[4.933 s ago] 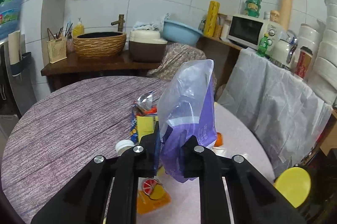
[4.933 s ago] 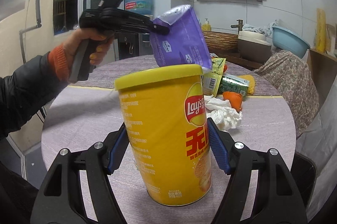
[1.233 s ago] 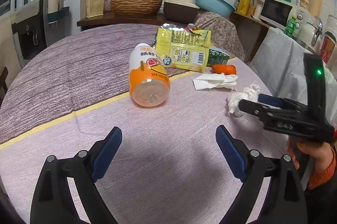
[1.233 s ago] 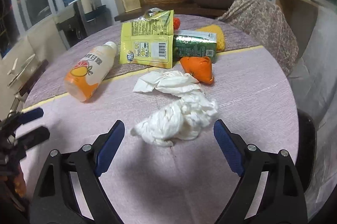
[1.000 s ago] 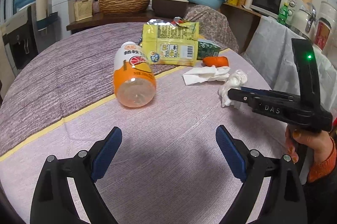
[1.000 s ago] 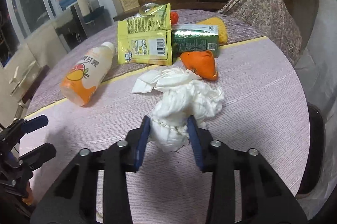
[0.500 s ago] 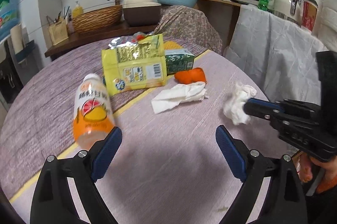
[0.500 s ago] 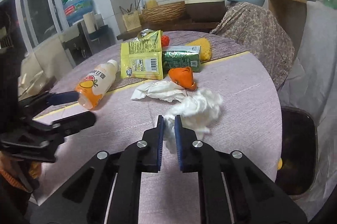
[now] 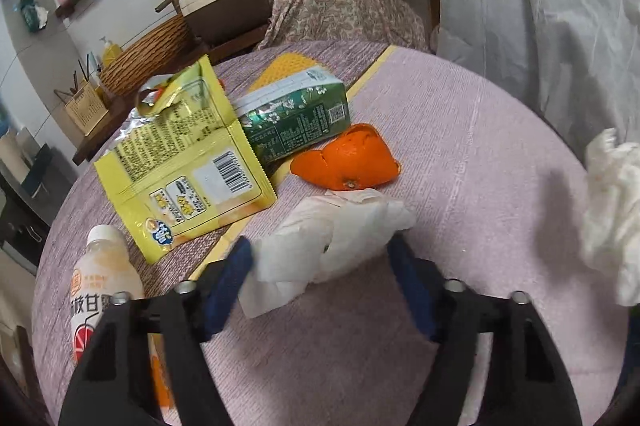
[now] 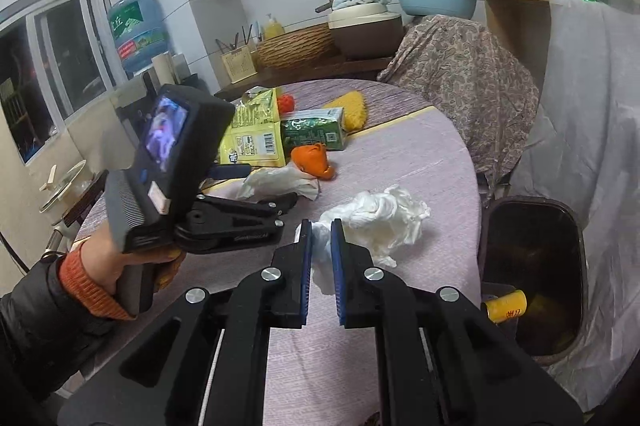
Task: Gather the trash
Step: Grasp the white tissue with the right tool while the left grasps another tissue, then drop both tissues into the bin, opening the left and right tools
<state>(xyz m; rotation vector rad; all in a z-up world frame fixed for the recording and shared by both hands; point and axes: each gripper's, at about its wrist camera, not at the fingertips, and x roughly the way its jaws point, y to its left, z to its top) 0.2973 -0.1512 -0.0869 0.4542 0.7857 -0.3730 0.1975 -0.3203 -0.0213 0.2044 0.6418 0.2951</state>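
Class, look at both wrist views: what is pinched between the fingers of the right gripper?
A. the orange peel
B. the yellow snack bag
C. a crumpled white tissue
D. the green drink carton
C: the right gripper has its fingers closed on the crumpled white tissue, while the other three lie further back on the table.

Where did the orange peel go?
The orange peel lies on the table, in the middle of the left wrist view, right beside the green carton and just behind the flat tissue.
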